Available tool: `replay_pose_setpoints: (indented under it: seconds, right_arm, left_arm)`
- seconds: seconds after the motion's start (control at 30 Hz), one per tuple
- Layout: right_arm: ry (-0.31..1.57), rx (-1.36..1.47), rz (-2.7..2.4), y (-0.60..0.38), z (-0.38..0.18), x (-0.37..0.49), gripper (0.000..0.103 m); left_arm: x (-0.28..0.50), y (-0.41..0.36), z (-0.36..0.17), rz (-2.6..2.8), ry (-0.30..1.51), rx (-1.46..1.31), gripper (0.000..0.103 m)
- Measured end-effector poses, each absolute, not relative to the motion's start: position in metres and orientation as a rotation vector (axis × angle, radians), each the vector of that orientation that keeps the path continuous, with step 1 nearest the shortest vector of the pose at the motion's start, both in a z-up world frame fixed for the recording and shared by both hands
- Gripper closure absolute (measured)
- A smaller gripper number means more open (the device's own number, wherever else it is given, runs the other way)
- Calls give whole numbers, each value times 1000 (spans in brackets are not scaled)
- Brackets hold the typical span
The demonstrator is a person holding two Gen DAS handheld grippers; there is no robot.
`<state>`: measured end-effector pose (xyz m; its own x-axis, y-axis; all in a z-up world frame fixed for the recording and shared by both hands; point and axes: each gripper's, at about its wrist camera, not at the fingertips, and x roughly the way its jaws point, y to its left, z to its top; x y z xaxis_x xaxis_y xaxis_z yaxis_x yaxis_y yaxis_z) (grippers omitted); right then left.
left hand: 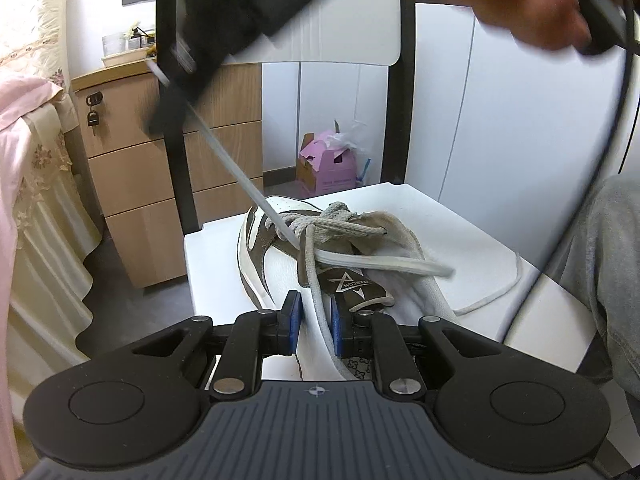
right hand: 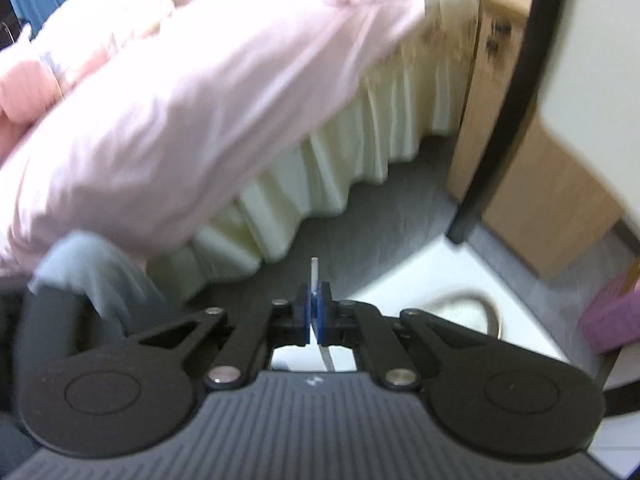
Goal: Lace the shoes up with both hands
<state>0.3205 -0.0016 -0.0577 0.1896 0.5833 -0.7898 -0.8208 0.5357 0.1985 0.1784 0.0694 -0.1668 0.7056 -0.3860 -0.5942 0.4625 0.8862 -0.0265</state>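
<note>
Blue pads (left hand: pixel 293 322) lined the left gripper (left hand: pixel 314 322), whose jaws stood narrowly apart with a run of grey-white shoelace (left hand: pixel 318 300) passing between them; whether the pads actually pressed on it the view did not settle, for a sliver of gap showed on the left side. That lace rose from the jaws to the knot of lacing on the shoe (left hand: pixel 280 264), a white and brown sneaker lying on its side on the white chair seat (left hand: pixel 460 216), just ahead of the left gripper.

The right gripper (right hand: pixel 315 312) had its jaws closed on the other lace end (right hand: pixel 314 270), the stiff tip standing out just past the blue pads and the rest trailing down behind them. In the left wrist view this gripper hung above and left of the shoe, blurred, with the lace stretched taut in a straight line from it down to the eyelets. A hand (left hand: pixel 532 4) gripped its handle high above the shoe.

Behind the shoe stood the chair's white backrest (left hand: pixel 352 36); beyond the chair, a wooden drawer cabinet (left hand: pixel 140 168) to the left and a pink box (left hand: pixel 328 168) on the floor. A bed with pink bedding (right hand: pixel 180 100) lay further left of the shoe.
</note>
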Motion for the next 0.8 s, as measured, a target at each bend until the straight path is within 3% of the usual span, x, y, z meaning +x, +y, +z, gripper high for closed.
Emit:
replay_pose_setpoints:
  seconds: [0.17, 0.4, 0.43, 0.5, 0.63, 0.67, 0.7, 0.8]
  right_arm:
    - [904, -284, 1012, 8, -34, 328, 100]
    - [934, -238, 980, 2, -48, 333, 95]
    - [940, -233, 976, 0, -49, 334, 92]
    - [944, -224, 965, -3, -50, 334, 70]
    - [941, -208, 949, -11, -48, 337, 51]
    - [942, -201, 940, -14, -48, 338, 42]
    - [944, -196, 932, -17, -49, 339, 37]
    - [985, -182, 924, -25, -58, 342, 37]
  left_arm:
    - [179, 69, -167, -472, 632, 124, 86]
    - [180, 70, -167, -476, 636, 114, 86]
    - [180, 70, -167, -476, 637, 113, 86]
    - [181, 70, -167, -477, 637, 110, 86]
    - [182, 70, -168, -482, 636, 108, 86]
    - [183, 69, -168, -482, 636, 110, 86]
    - [183, 69, -168, -482, 636, 111, 86]
    - [184, 67, -168, -482, 637, 111, 86]
